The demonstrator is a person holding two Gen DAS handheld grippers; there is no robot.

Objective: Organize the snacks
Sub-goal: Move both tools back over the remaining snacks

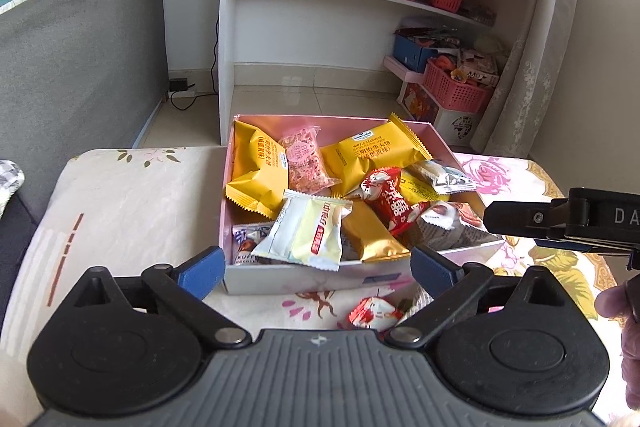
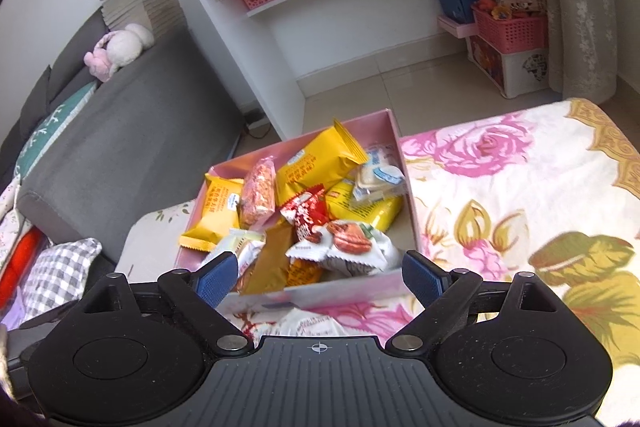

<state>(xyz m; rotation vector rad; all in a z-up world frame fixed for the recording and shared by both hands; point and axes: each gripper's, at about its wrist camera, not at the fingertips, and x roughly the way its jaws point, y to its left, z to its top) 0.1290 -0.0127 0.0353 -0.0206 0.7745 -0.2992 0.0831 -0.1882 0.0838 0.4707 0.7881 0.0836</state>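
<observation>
1. We see our left gripper [image 1: 316, 267] with its blue-padded jaws spread wide and nothing between them, poised over the near wall of the pink cardboard box [image 1: 304, 277].
2. Our right gripper [image 2: 318, 277] also stands wide and empty, at the box's [image 2: 340, 297] near edge.
3. The box sits on a floral-print cloth [image 1: 132, 195] and is heaped with wrapped snacks: yellow waffle packets [image 1: 256, 167] toward 12 o'clock, a red packet [image 1: 386, 201] near the middle.
4. One small red-and-white wrapped snack [image 1: 374, 313] lies on the cloth outside the box, at its 6 o'clock, just beside the wall.
</observation>
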